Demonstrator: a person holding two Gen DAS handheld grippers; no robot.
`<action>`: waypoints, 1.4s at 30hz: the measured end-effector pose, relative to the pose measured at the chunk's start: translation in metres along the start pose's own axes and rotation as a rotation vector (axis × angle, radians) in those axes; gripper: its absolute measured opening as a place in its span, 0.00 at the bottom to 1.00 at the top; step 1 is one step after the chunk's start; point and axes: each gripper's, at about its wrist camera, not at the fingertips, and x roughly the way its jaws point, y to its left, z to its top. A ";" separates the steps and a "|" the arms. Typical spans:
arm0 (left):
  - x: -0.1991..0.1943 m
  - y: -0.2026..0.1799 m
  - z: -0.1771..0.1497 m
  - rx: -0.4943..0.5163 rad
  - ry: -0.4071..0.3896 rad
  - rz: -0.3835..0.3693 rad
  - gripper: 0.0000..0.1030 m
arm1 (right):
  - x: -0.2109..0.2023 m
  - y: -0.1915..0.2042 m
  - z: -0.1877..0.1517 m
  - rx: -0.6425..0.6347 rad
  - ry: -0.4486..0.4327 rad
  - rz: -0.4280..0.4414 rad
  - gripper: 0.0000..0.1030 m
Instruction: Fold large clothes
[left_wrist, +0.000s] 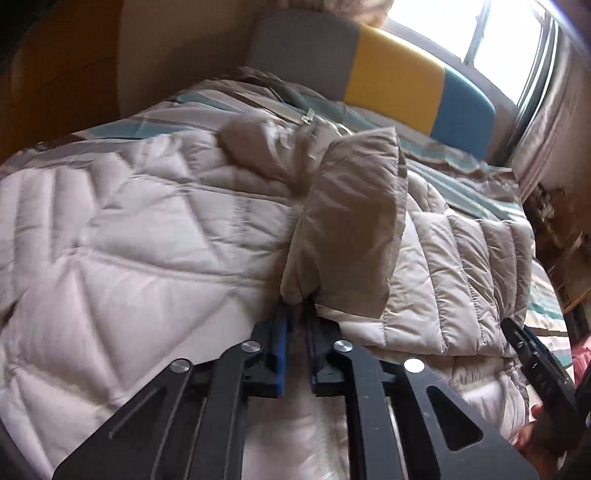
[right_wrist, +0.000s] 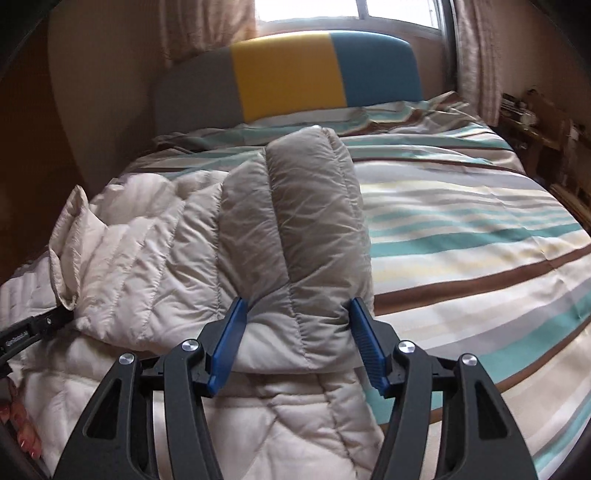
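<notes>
Sleeve position governs the coming move: the puffer jacket (right_wrist: 147, 236) lies spread on the bed (right_wrist: 461, 229), toward its left half as the right wrist view shows it, and both of your hand-held grippers already have fabric raised off the jacket body. Your left hand-held gripper (left_wrist: 297, 314) has its blue pads pressed together on a thin pinch of a quilted flap (left_wrist: 351, 221), probably a sleeve end or collar edge, which stands up directly ahead of the fingers with its long axis running away from you toward the headboard (left_wrist: 399, 74). Your right hand-held gripper (right_wrist: 295, 325) stands about half spread, with a thick padded fold of the sleeve (right_wrist: 306, 206) filling the gap between both pads; the fabric bulges at the contact lines, so judge it as clamped rather than loosely straddled. That fold also runs lengthways from the fingers toward the headboard. In the left wrist view your right hand-held gripper appears at the lower right edge, just beside the jacket's ribbed side panel, so the two grips sit near each other across the garment's width, the left one over the diamond-quilted body and the right one toward the bare striped duvet. Jacket bulk lies to the left of and below both grips. Carry the raised parts inward across the body, judged as the next fold, and keep both grips level so the padded fabric does not slip free.
</notes>
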 end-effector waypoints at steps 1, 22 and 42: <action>-0.008 0.008 -0.004 -0.018 -0.013 -0.002 0.08 | -0.006 0.000 0.002 -0.004 -0.017 0.017 0.55; -0.101 0.039 -0.027 -0.131 -0.268 0.053 0.54 | 0.075 0.016 0.026 -0.120 0.119 -0.098 0.35; 0.036 0.013 0.012 0.125 -0.031 0.207 0.66 | 0.042 0.003 0.056 0.011 0.029 0.051 0.37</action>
